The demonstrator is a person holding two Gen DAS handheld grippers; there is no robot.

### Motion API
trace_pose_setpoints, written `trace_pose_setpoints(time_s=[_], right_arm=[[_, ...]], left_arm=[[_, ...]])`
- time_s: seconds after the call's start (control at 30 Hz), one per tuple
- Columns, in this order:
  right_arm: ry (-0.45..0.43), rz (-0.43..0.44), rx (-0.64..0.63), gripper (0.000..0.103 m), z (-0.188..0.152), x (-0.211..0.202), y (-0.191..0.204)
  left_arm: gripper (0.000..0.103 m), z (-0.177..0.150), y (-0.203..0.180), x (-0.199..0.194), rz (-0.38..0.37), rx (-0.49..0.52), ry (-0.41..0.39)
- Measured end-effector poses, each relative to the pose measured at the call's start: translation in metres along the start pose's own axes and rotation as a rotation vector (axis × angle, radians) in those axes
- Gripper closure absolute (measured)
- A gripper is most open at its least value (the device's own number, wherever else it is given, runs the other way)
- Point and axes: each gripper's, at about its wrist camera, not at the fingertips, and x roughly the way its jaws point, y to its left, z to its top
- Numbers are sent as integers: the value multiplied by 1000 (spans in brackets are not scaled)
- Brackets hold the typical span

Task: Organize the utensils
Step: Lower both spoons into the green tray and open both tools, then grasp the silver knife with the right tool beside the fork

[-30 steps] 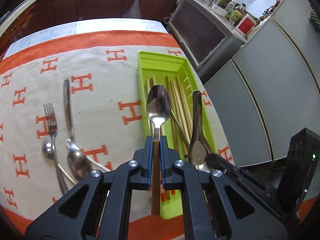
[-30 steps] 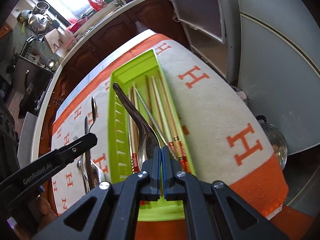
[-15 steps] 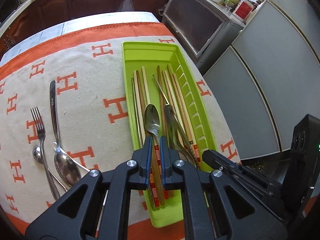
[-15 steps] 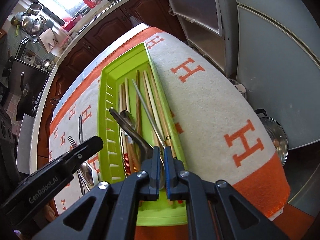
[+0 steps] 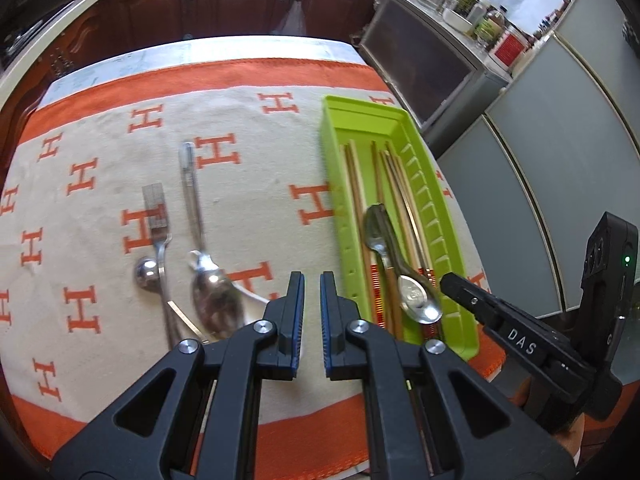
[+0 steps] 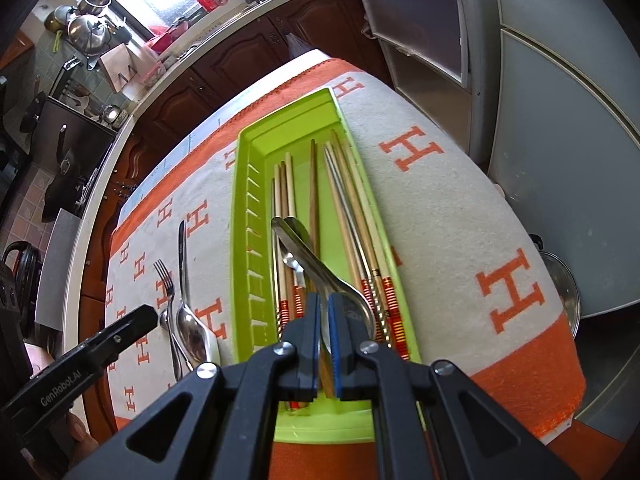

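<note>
A lime-green tray (image 5: 448, 216) (image 6: 244, 240) on the table holds several chopsticks (image 5: 356, 184) (image 6: 352, 208) and two metal spoons (image 5: 416, 300) (image 6: 320, 268). My left gripper (image 5: 312, 292) is open and empty, over the cloth just left of the tray. My right gripper (image 6: 324, 312) is slightly open and empty above the tray's near end, over the spoon bowl. On the cloth to the left lie a fork (image 5: 158, 220) (image 6: 166, 280), a large spoon (image 5: 216, 304) (image 6: 190, 324) and a small round spoon (image 5: 148, 274).
The table wears a cream cloth (image 5: 248, 184) with orange H marks and an orange border. Grey cabinet doors (image 5: 560, 152) stand to the right, dark wood cabinets (image 5: 224, 4) behind. A metal pot lid (image 6: 564, 288) lies below the table's right edge.
My left gripper let go of the wooden-handled spoon into the tray, opened and moved left. My right gripper let go of the other spoon, which now lies in the tray, and opened slightly.
</note>
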Motion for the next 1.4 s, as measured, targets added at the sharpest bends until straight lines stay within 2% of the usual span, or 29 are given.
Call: trace_pose_setpoints(time_s=[0.33, 0.6, 0.87, 1.13, 1.4], right_arm=[[5, 12, -58, 97, -7, -1, 21], [33, 35, -121, 97, -13, 6, 45], [75, 81, -190, 97, -23, 16, 72], [107, 120, -238, 97, -28, 26, 88], [208, 217, -236, 97, -17, 59, 105]], left_arm=[[98, -4, 72, -45, 64, -144, -80], [98, -15, 106, -54, 118, -210, -96], [98, -25, 118, -39, 127, -237, -66], [98, -37, 117, -4, 98, -190, -15], [98, -42, 127, 19, 81, -189, 14]])
